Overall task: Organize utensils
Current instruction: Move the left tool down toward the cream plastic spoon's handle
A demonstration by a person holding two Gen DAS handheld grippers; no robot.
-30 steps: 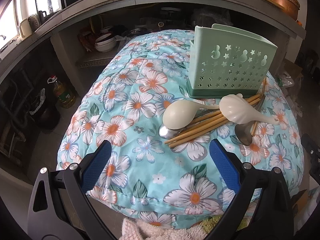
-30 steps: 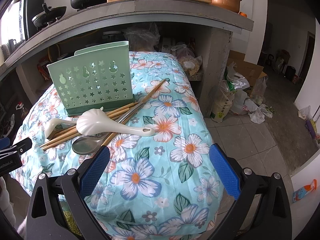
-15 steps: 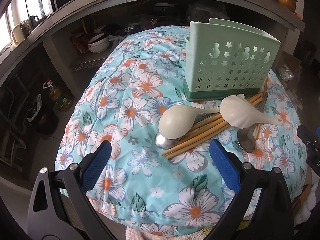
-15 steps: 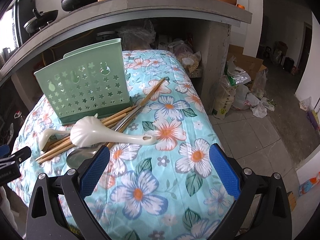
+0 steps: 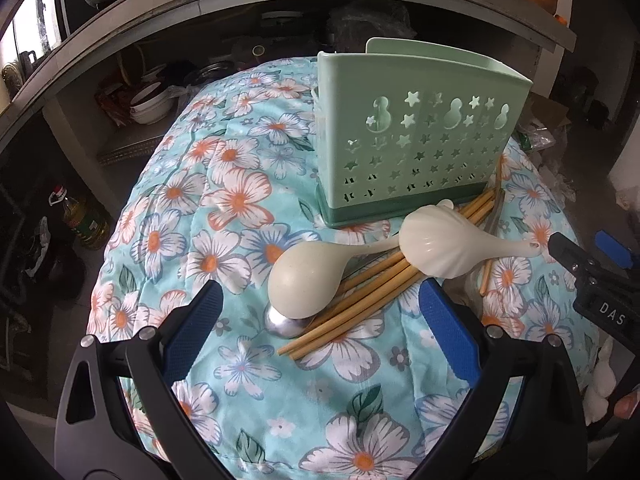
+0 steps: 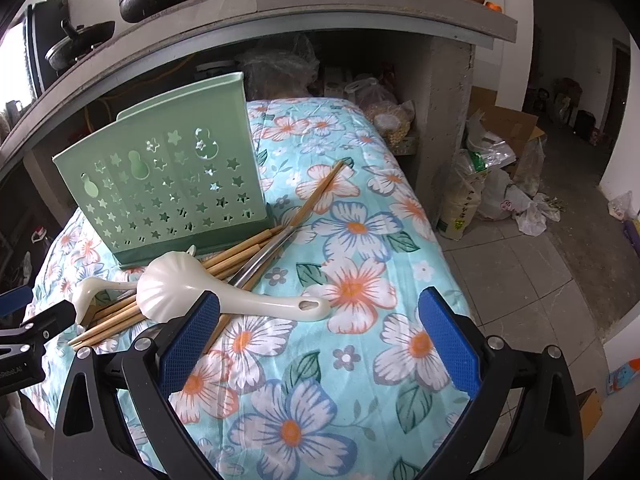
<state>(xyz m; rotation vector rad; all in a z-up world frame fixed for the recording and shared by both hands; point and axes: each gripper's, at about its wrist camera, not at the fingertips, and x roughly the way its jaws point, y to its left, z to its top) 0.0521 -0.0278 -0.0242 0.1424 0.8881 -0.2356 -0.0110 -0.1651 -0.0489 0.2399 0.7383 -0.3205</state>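
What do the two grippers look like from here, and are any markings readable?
Both the left gripper and right gripper have black angular frames, silver screws and blue textured pads. The right gripper's black side shows white letters "DAS" in the left view.

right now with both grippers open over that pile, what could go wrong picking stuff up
The shell-shaped spoon and the plain spoon lie across the chopsticks, so pulling chopsticks first would likely tip both off. The metal spoon sits half hidden underneath, hard to pinch. The green holder stands on soft quilt and might tip if bumped.
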